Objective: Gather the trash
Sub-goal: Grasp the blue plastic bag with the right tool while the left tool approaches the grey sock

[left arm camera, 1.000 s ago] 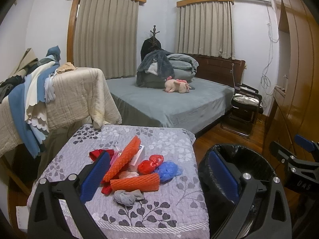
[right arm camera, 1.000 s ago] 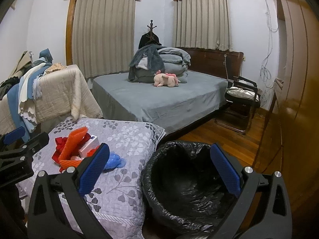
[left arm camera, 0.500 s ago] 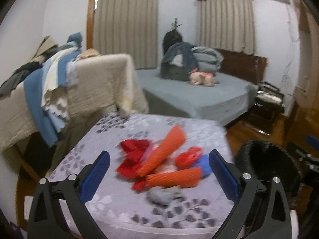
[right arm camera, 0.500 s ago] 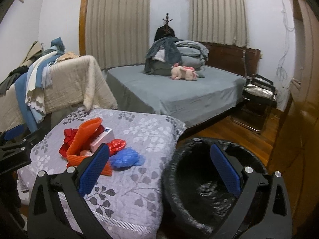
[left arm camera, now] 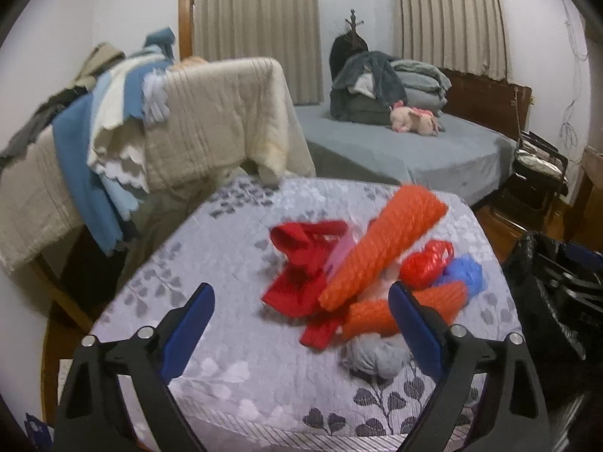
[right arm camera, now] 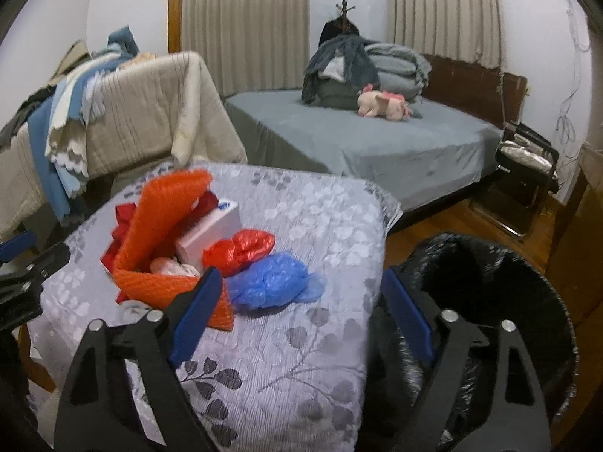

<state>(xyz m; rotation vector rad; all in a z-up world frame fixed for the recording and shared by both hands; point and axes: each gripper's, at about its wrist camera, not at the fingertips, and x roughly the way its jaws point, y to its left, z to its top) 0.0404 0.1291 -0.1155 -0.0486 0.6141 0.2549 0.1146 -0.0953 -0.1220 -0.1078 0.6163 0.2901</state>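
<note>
A trash pile lies on the floral-covered table [left arm camera: 226, 339]: a long orange foam net [left arm camera: 380, 248], a second orange net [left arm camera: 380, 316], a red paper bag [left arm camera: 301, 263], a red plastic bag [left arm camera: 426, 263], a blue plastic bag [left arm camera: 463, 275] and a grey wad [left arm camera: 373, 358]. My left gripper [left arm camera: 299, 293] hovers just before the pile, jaws wide and closing, nothing pressed between them. My right gripper [right arm camera: 301, 278] hangs over the table's right part, jaws closing too, with the blue plastic bag [right arm camera: 275, 282] just ahead, untouched. The black-lined bin [right arm camera: 490, 301] stands to the right.
A rack draped with blankets [left arm camera: 188, 120] stands behind the table on the left. The grey bed [right arm camera: 358, 139] with folded bedding and a pink plush lies beyond. A folding chair [right arm camera: 527, 158] stands on the wooden floor at the far right.
Both grippers have sunk and come closer to the table, so the pile looks larger. The left view swung away from the bin. Both pairs of jaws stand slightly narrower.
</note>
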